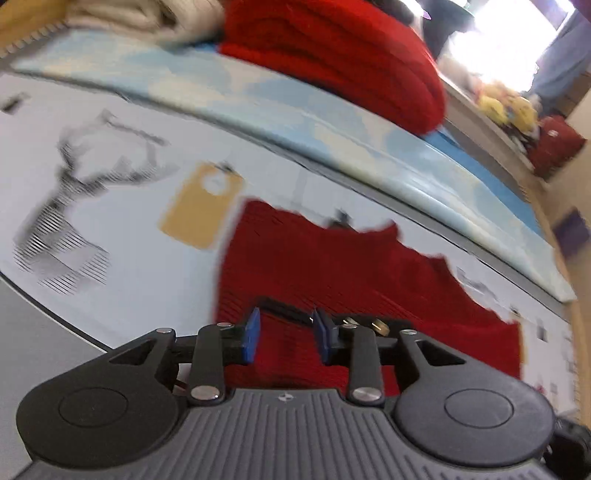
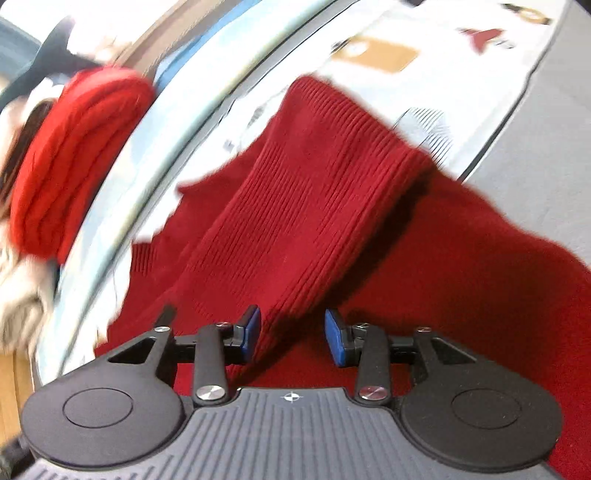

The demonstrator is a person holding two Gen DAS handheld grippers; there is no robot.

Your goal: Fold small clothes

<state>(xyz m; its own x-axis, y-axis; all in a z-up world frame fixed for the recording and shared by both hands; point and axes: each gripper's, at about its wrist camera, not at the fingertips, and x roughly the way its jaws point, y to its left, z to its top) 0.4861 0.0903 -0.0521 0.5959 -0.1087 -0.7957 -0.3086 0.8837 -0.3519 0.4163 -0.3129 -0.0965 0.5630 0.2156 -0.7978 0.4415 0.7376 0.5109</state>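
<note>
A dark red ribbed knit garment (image 1: 332, 266) lies on a white printed mat (image 1: 122, 229). My left gripper (image 1: 286, 338) hovers over its near edge, jaws open with blue pads (image 1: 251, 336) apart and nothing between them. In the right wrist view the same garment (image 2: 461, 258) is spread out, with one ribbed sleeve (image 2: 314, 206) folded across the body. My right gripper (image 2: 293, 334) is open just above that sleeve's near end, pads apart, not clamped on cloth. Both views are motion-blurred.
A stack of folded bright red knitwear (image 1: 343, 51) and cream clothing (image 1: 122, 18) sits beyond the mat on a light blue sheet (image 1: 295, 110); the stack also shows in the right wrist view (image 2: 70, 158). The mat carries printed drawings and a tan tag shape (image 1: 201, 206).
</note>
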